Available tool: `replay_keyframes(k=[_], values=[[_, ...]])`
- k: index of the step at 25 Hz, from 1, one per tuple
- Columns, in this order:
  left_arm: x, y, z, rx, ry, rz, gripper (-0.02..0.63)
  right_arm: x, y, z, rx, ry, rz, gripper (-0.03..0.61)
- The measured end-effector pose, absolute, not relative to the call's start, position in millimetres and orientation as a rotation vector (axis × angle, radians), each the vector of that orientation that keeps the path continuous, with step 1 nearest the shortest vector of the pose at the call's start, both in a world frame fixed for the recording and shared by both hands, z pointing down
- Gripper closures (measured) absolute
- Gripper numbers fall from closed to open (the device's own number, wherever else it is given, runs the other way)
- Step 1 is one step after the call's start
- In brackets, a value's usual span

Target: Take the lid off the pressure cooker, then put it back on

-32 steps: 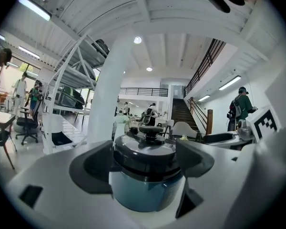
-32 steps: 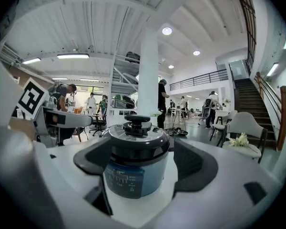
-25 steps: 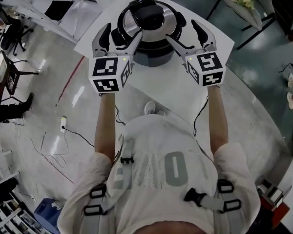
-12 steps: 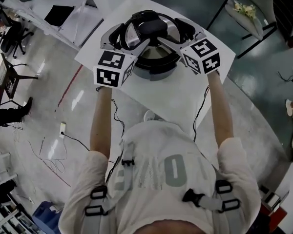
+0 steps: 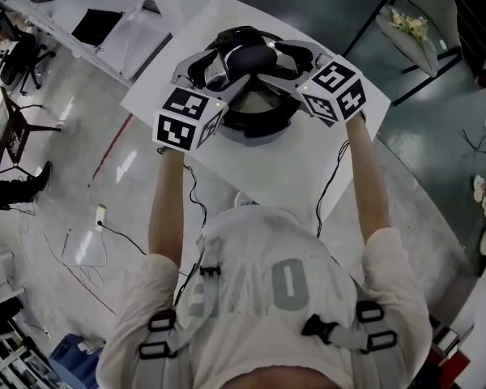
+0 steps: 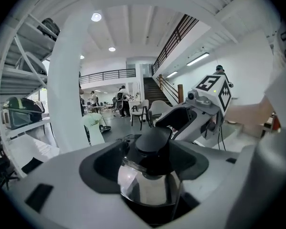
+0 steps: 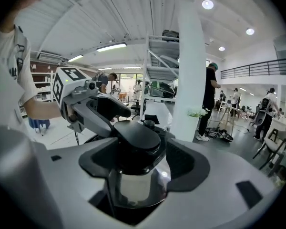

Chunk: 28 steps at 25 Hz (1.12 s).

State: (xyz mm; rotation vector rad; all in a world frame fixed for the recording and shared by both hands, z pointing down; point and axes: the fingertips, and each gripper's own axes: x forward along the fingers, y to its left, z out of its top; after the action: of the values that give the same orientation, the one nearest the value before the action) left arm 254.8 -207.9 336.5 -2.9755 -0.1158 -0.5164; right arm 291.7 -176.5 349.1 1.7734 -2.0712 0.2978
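The pressure cooker stands on a white table, its steel lid on and topped by a black handle. My left gripper reaches in from the left and my right gripper from the right. In the left gripper view the handle sits between the closing jaws of the left gripper, with slim gaps to the pads. The right gripper also has closing jaws around the handle, with a sliver of gap.
A white pillar rises just behind the table. A chair stands at the far right. Another table with a black pad is at the far left. Cables trail on the floor under the table edge.
Both grippers moved forward and down from in front of the cooker onto its lid. Their jaws have narrowed around the black handle.
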Motion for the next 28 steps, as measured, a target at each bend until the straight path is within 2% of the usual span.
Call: replay_keyframes(k=[4, 10, 13, 28], values=[[256.3, -204.3, 340.0, -3.001, -0.186, -0.542, 0.341, 290.1, -178.5, 351.3, 1.743, -2.133, 0.329, 0.272], [258.8, -200.6, 339.9, -3.014, -0.184, -0.552, 0.347, 288.2, -178.6, 349.0, 1.717, -2.196, 0.333, 0.284], [260.2, -199.2, 342.0, -3.02, -0.194, -0.544, 0.37, 289.5, -178.9, 350.3, 1.711, -2.204, 0.317, 0.293], [259.4, -198.6, 342.5, -3.013, -0.256, -0.553, 0.374, 289.1, -175.6, 349.6, 1.697, -2.208, 0.298, 0.305]])
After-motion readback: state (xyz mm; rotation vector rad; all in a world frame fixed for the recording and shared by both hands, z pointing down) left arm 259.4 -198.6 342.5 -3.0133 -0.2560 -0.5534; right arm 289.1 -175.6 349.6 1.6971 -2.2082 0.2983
